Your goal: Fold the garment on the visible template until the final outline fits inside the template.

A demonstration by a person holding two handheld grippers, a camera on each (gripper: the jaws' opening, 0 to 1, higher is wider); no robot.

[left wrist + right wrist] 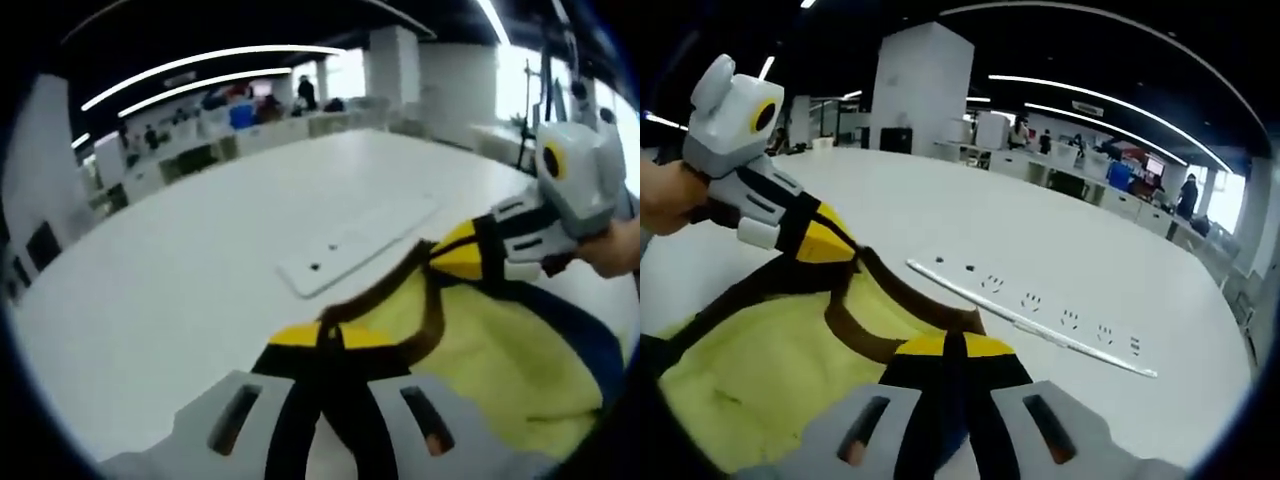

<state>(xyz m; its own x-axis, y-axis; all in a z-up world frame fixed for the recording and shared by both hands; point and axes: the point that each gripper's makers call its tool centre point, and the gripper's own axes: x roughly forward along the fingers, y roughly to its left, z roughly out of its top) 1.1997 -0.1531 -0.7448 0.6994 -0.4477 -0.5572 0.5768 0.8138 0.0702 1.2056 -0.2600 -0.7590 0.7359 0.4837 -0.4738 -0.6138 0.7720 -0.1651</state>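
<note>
While raised, both tongs [325, 345] [948, 350] (garment-clamped [480, 340]).

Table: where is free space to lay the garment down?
The white table lies bare between the garment and the socket panel, and beyond that panel toward the far desks. Crowded: the near side, where both grippers pinch it.

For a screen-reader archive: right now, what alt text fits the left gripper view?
The left gripper pinches a yellow garment by its black-and-yellow edge over a white table; the right gripper grips another corner.
</note>
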